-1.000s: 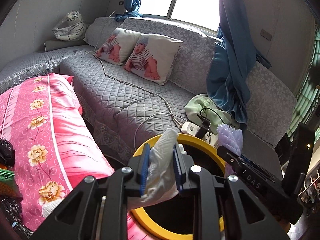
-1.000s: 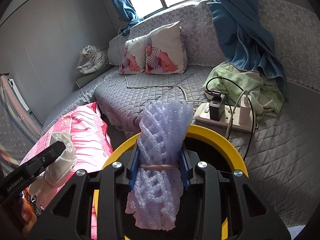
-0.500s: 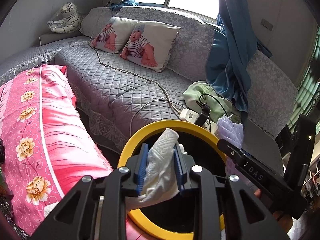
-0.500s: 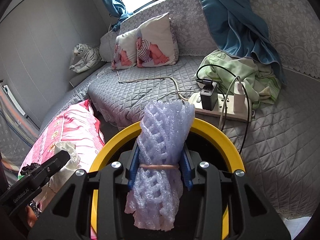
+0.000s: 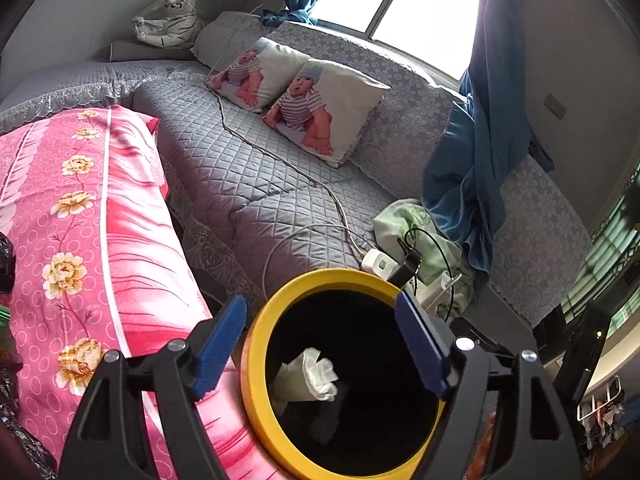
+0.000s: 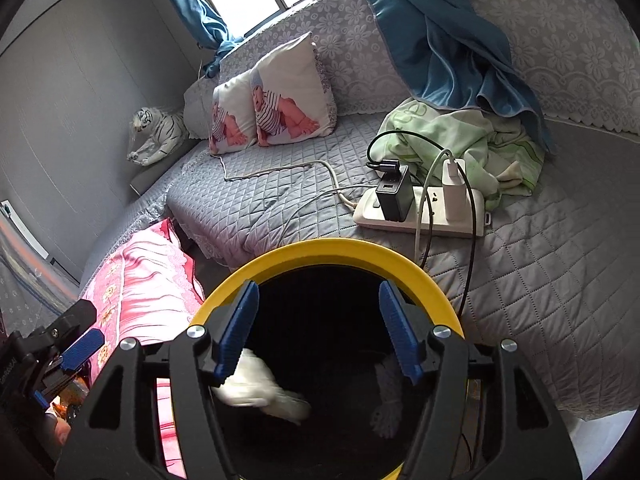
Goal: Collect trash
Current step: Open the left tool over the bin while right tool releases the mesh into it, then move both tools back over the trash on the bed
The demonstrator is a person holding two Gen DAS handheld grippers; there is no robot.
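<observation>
Both claws, left claw [image 5: 320, 344] and right claw [image 6: 316, 328], have just been opening and now hang spread over the yellow-rimmed bin [image 5: 256, 364], nothing between the pads. The white tissue wad [image 5: 312, 376] and purple foam net [image 6: 386, 404] are down inside it. Grey quilted sofa [image 5: 248, 184] behind, pink floral bedding [image 5: 80, 240] left, power strip [image 6: 420, 216] on the cushion, blue curtain [image 5: 480, 140] by the window.

No lettering can be read in either view. The white print on the left gripper [image 6: 60, 356], at the edge of the right wrist view, is too small and cut off.
</observation>
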